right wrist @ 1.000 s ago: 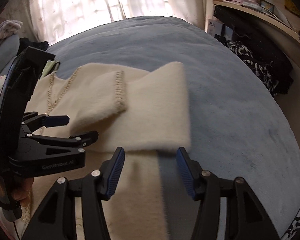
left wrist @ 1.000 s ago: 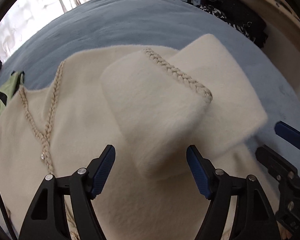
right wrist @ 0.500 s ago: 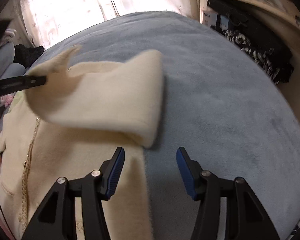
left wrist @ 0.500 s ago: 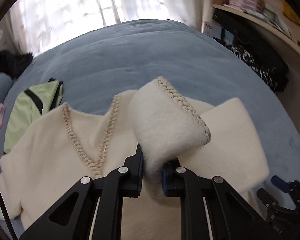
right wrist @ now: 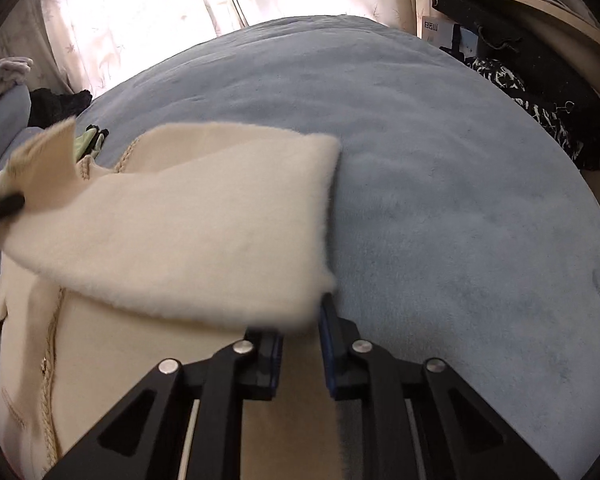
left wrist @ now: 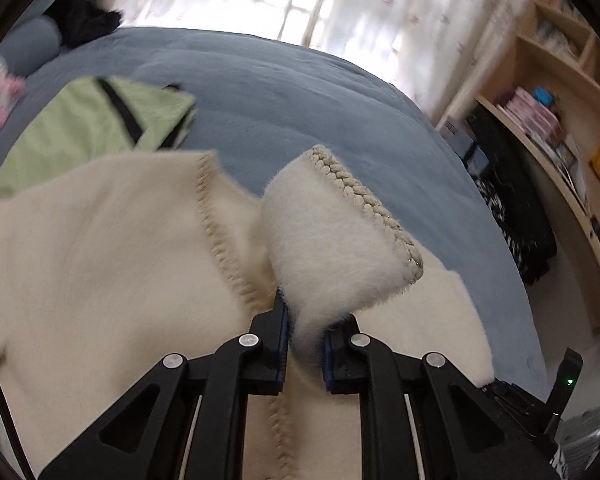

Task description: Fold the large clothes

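Observation:
A cream fuzzy cardigan (left wrist: 100, 264) with braided trim lies on a blue bed (left wrist: 284, 92). My left gripper (left wrist: 303, 344) is shut on the cardigan's sleeve near its braided cuff (left wrist: 364, 200) and holds it lifted above the body. My right gripper (right wrist: 300, 340) is shut on the folded edge of the sleeve (right wrist: 204, 240), lifted off the cardigan (right wrist: 132, 368) below. The left gripper's tip (right wrist: 4, 204) shows at the far left of the right wrist view, holding the cuff end.
A light green garment (left wrist: 80, 128) lies on the bed beyond the cardigan. Black clothes (right wrist: 540, 92) and wooden shelves (left wrist: 556, 120) stand to the right of the bed (right wrist: 440, 180). Curtains (right wrist: 140, 12) hang behind. Dark items (right wrist: 56, 104) sit at the far left.
Both grippers went from open to shut on the sleeve, the left first, then the right. The sleeve has been lifted off the cardigan body and carried leftward.

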Demonstrator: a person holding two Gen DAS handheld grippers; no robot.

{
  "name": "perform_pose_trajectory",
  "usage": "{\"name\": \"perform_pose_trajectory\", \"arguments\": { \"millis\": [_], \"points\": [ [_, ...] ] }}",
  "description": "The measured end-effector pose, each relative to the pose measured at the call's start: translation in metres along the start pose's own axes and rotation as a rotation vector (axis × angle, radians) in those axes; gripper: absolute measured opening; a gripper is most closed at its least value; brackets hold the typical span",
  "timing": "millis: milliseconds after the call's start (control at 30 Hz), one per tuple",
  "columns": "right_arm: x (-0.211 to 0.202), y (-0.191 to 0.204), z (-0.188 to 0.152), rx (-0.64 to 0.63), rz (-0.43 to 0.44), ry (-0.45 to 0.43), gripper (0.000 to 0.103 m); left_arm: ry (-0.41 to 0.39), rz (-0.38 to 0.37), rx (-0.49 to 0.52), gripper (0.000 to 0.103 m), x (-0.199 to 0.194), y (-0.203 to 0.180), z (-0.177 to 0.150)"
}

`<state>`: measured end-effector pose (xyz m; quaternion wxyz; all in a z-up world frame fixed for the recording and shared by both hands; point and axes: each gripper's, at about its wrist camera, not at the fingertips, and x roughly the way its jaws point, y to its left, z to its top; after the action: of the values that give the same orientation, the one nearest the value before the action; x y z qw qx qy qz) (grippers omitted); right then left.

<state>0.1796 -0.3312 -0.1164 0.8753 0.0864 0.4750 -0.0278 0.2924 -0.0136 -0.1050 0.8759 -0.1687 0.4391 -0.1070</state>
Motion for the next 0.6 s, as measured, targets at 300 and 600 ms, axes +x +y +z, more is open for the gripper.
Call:
{"name": "perform_pose_trajectory", "arguments": {
  "millis": [300, 600],
  "points": [
    [0.009, 0.004, -0.009, -0.077, -0.017, 0.087, 0.017, 0.13, -0.086, -0.2, 0.037, 0.026, 0.085, -0.051],
    [-0.023, -0.014, 0.005, -0.02, 0.292, 0.058, 0.069, 0.19, -0.092, -0.104, 0.071, 0.034, 0.094, -0.019]
  ]
}}
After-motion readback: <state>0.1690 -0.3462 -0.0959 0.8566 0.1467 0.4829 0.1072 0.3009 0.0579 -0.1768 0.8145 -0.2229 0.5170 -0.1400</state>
